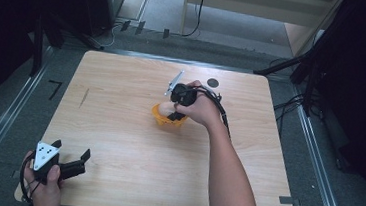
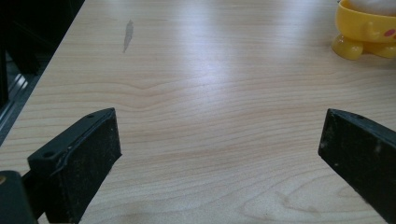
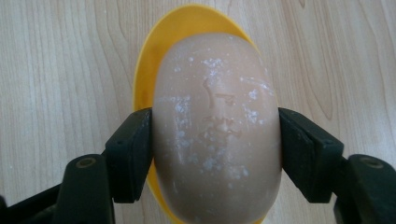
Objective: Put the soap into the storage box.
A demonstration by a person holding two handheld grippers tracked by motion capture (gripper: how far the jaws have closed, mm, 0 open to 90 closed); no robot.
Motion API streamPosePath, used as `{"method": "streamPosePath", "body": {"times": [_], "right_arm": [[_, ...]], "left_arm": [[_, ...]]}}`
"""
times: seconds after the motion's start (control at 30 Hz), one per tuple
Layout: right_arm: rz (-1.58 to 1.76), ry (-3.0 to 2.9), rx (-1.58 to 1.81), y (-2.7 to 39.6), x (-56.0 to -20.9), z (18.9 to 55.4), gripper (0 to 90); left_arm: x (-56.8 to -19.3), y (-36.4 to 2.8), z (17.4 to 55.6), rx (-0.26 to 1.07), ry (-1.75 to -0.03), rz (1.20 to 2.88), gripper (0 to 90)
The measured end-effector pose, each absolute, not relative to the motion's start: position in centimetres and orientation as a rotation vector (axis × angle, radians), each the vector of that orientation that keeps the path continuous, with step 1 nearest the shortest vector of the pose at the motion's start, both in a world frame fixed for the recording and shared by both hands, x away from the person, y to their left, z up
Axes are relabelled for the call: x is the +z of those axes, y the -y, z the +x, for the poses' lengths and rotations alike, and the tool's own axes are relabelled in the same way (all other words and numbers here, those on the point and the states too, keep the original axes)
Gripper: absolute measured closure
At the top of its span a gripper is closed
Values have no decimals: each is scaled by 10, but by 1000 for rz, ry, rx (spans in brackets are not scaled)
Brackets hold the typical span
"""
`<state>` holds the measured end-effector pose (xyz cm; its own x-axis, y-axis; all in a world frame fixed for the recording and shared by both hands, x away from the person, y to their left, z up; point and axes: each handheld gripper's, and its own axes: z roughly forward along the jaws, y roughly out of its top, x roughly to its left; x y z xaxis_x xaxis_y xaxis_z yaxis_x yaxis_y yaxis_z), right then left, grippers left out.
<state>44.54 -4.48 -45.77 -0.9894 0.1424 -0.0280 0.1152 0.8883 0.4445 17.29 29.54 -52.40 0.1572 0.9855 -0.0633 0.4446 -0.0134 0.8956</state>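
**Egg held tight over its yellow cup**

Near the front edge of the table [image 1: 129, 178], the left gripper [image 2: 219, 154] rests low with its jaws wide apart and nothing between them. It seems to be waiting out of the way.

Farther out, in the middle of the table, the right gripper [image 3: 215, 154] points down and squeezes the egg [image 3: 217, 126] from both sides. The egg sits in or just above the yellow cup [image 3: 144, 74], and I cannot tell if it touches the bottom. The side grip probably keeps the round egg from slipping. From above, the hand [image 1: 201, 109] hides most of the egg, and the egg hides most of the cup
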Motion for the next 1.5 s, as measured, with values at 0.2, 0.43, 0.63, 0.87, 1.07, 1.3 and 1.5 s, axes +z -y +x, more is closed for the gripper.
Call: {"method": "streamPosePath", "body": {"times": [0.2, 0.43, 0.63, 0.87, 1.07, 1.3, 1.5], "right_arm": [[242, -2967, 780, 48, -449, 445, 327], [251, -2946, 776, 55, -445, 443, 302], [329, -2917, 806, 62, -441, 438, 211], [584, -2875, 846, 83, -443, 432, 127], [687, -2890, 890, 104, -447, 429, 0], [738, -2846, 942, 122, -448, 421, 0], [793, -2787, 966, 137, -448, 412, 0]], "left_arm": [[-524, -296, 173, 807, -1412, 1589, 0], [-524, -295, 173, 809, -1414, 1589, 0], [-524, -295, 173, 811, -1415, 1591, 0], [-524, -295, 173, 812, -1416, 1600, 0], [-524, -295, 173, 813, -1409, 1609, 0], [-524, -294, 174, 816, -1415, 1610, 0], [-524, -294, 174, 815, -1416, 1612, 0]]}}
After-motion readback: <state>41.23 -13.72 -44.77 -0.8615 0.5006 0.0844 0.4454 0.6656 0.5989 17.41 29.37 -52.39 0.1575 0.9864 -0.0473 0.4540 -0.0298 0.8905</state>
